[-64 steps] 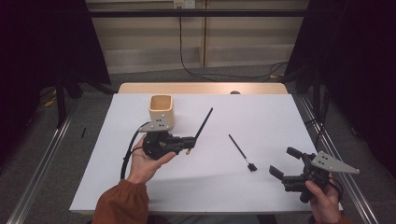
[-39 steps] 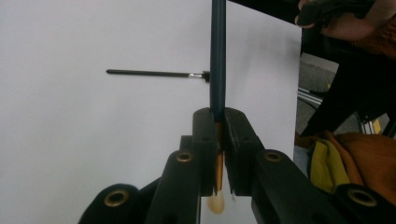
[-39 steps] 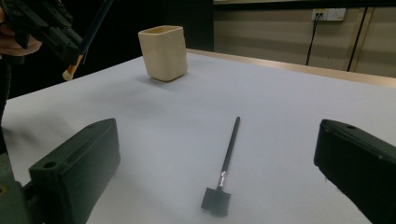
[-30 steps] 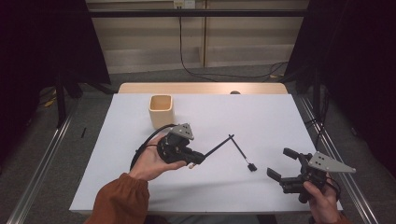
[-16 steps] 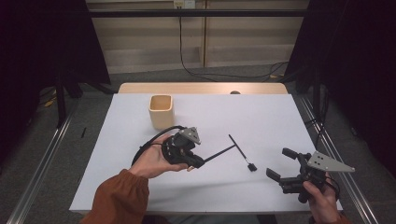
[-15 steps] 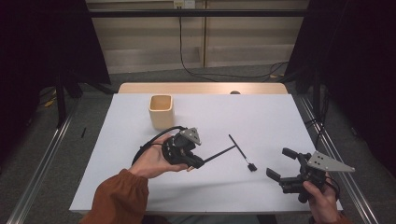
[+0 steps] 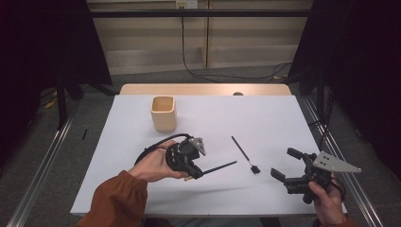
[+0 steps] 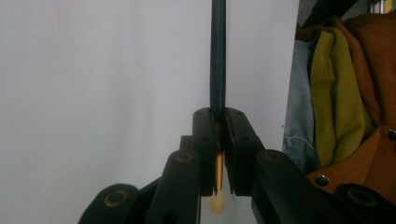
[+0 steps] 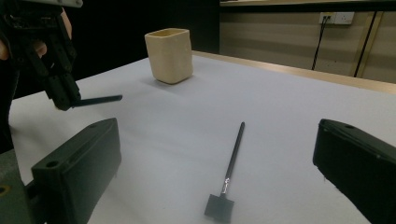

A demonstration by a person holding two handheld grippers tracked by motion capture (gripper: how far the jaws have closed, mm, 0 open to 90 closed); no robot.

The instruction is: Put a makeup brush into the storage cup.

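brush [image 7: 218, 167] clamped in left gripper [image 7: 193, 171], now swung away from cup [image 7: 163, 112], handle pointing right above table [image 7: 265, 118]. right gripper [image 7: 286, 165] jaws apart, idle near second brush [image 7: 245, 154]. likely repositioning before dropping into cup.

We see a white-topped table [image 7: 283, 118] with a wooden far edge, standing on grey carpet [image 7: 94, 118]; behind it a beige panelled wall [image 7: 151, 42] — a wall socket [image 7: 187, 4] feeds a black cable [image 7: 198, 71]; black curtains [image 7: 42, 47] flank both sides.
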